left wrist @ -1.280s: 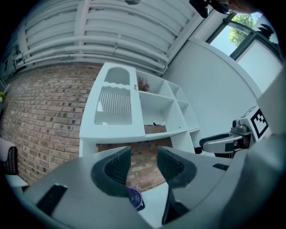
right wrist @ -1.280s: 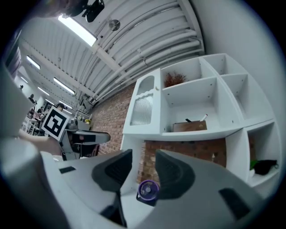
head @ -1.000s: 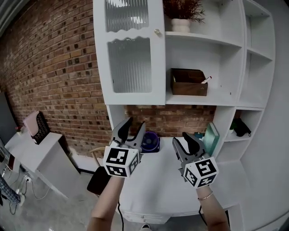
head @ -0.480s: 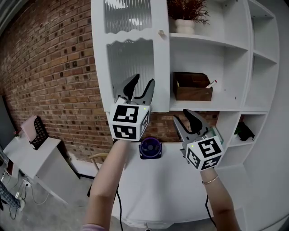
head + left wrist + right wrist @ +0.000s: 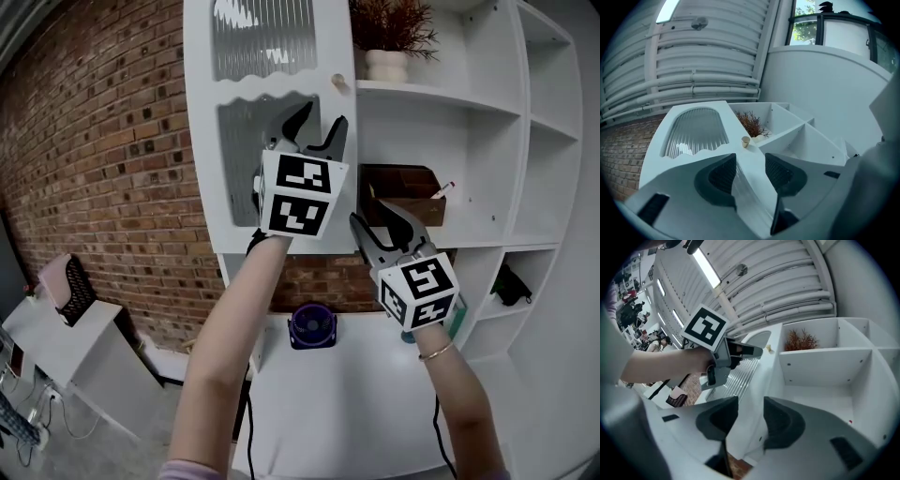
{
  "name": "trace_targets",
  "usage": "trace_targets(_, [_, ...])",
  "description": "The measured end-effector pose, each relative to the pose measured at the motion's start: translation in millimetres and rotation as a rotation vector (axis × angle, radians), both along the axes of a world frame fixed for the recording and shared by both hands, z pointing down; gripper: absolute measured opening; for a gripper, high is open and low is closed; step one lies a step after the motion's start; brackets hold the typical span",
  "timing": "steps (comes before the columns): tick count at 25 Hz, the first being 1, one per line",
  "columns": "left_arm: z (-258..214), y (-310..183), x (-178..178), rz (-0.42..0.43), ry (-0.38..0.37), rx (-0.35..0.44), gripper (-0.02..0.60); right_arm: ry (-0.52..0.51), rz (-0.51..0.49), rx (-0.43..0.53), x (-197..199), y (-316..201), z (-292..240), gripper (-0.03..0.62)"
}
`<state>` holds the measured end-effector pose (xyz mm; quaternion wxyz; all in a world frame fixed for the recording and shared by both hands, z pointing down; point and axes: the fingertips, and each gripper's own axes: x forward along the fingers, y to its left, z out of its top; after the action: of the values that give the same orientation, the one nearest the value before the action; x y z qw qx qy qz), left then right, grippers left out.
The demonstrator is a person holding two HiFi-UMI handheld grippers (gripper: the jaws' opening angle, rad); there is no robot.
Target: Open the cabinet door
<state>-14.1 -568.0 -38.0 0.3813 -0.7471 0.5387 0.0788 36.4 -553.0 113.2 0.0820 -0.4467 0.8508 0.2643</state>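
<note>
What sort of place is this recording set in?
Probably a home-style room mocked up inside a big hall: a brick wall, a white shelf unit holding a potted plant, and, in the gripper views, a corrugated industrial ceiling with strip lights.

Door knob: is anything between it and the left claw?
Nothing visible. The left claw, opening and empty, hovers before the door. The knob sits just above it on the door's right edge, with only open air between.
</note>
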Motion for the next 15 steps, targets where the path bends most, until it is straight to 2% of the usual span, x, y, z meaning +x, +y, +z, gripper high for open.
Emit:
trace_targets(5, [-26.3,-9.9,8.1,-0.029,-0.018,0.021,0.181,-0.037,-0.003,0.007,-1.1,-11.5,-18.5,0.163])
trace_targets(15, [-52.3,-28.8,21.6,-0.094,-0.060,0.004,0.156,-0.057,0.002,-0.002,-8.4,-25.1,-19.5,0.166])
